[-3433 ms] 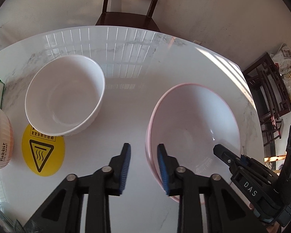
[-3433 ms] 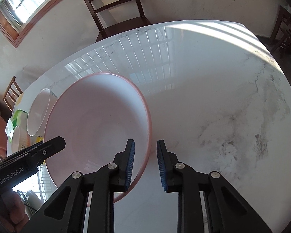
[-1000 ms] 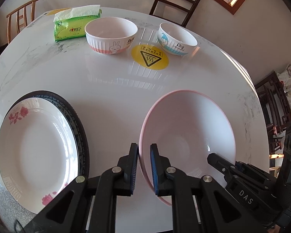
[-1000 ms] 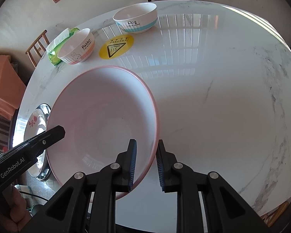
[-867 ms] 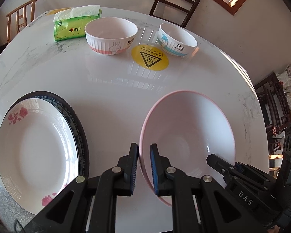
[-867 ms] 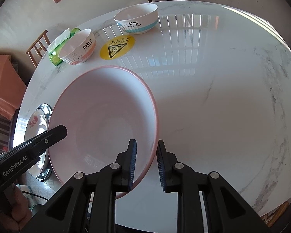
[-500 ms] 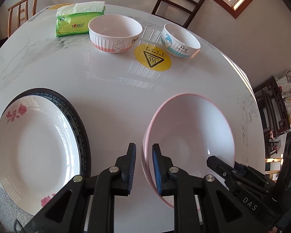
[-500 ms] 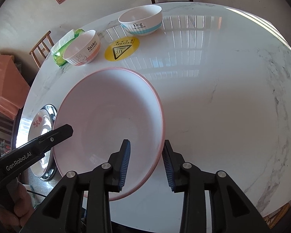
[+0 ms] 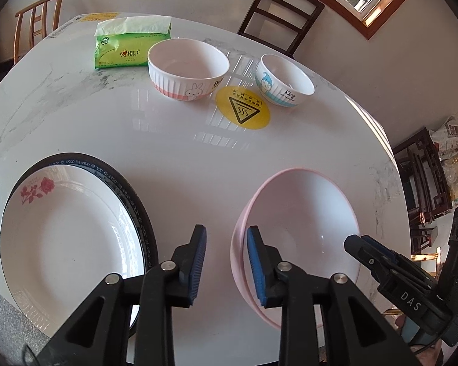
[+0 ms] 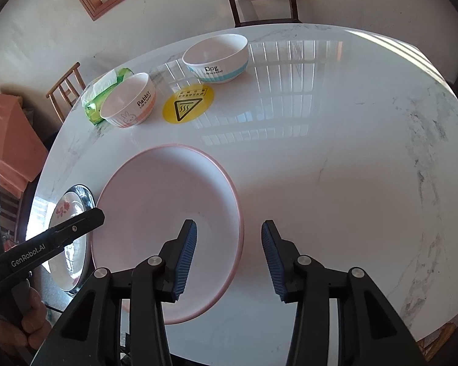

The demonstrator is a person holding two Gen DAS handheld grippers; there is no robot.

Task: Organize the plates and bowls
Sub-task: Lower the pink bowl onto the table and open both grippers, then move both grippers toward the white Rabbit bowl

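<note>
Both grippers, left (image 9: 224, 257) and right (image 10: 229, 257), gape wide astride the pink bowl's (image 9: 299, 222) rim, low and centre, plates (image 9: 70, 231) lower left.

My left gripper (image 9: 226, 256) stands spread astride the near-left rim of the pink bowl (image 9: 299, 213), my right gripper (image 10: 229, 256) astride its right rim. To the left, the stacked plates (image 9: 67, 235) lie near the bowl, leaving a bare strip of table (image 10: 336, 158) between them. Ahead, the rabbit bowl (image 9: 188, 68), dog bowl (image 9: 284, 80), yellow sticker (image 9: 242, 111) and tissue pack (image 9: 128, 45) crowd the far edge. The right half lies bare.
</note>
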